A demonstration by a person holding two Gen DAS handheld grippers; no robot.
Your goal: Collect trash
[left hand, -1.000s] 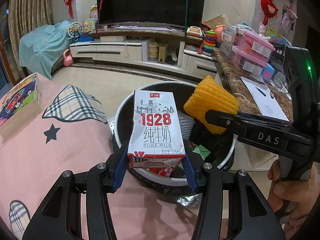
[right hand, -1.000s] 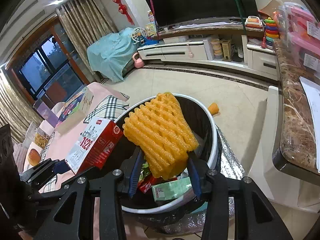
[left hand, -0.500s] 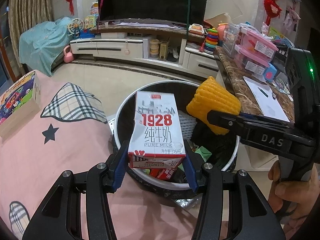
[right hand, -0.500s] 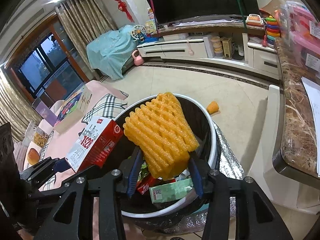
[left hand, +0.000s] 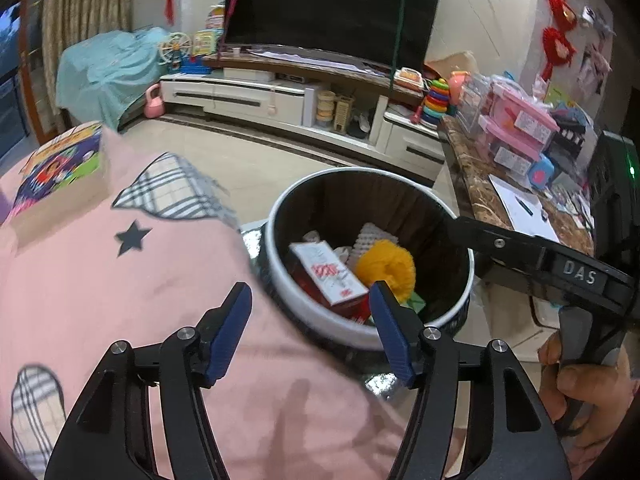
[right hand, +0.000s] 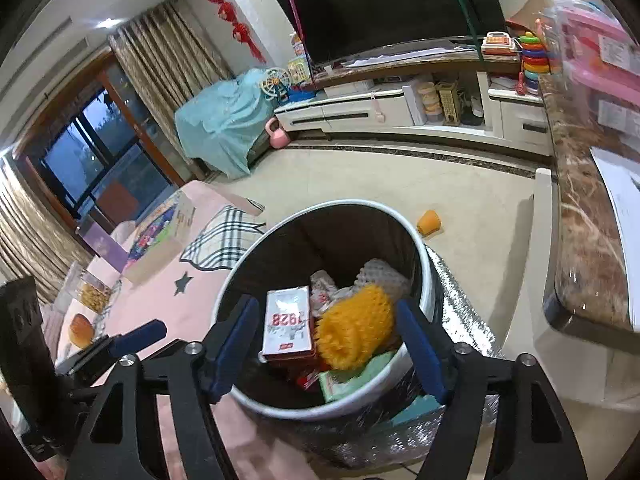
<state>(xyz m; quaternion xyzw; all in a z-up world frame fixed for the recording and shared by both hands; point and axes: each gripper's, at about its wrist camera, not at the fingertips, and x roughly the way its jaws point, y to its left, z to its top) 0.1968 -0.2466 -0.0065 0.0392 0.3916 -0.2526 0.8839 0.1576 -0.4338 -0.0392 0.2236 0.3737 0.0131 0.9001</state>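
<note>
Pink tablecloth (left hand: pixel 100 280) – being recorded as the surface beside the bin (right hand: pixel 424 268); star and plaid patches noted.

Item 1 – milk carton (right hand: pixel 288 326), red/white, "1928" print: half a sec ago being held over the bin by the left gripper (left hand: pixel 310 330); now being seen lying inside, among other rubbish. Left jaws are being held wide apart, nothing between the blue pads (left hand: pixel 230 334).

Item 2 – yellow foam net (right hand: pixel 354 330): likewise no longer being clamped; being seen in the bin, touching the carton's side, on top of a green packet (right hand: pixel 356 374) and white wrappers (right hand: pixel 328 290). Right gripper (right hand: pixel 326 350) is being held released, jaws spread over the bin mouth, empty.

Meaning for task – both pieces are being counted as collected; both tools are being freed for a next pick-up.

Still outstanding, prob.: small orange object (right hand: pixel 429 222) being noted on the floor beyond the bin – trash or toy, can't tell. Bread roll (right hand: pixel 80 330) and snack jar (right hand: pixel 94 294) on the cloth are being listed as unclear, not obviously rubbish.
</note>
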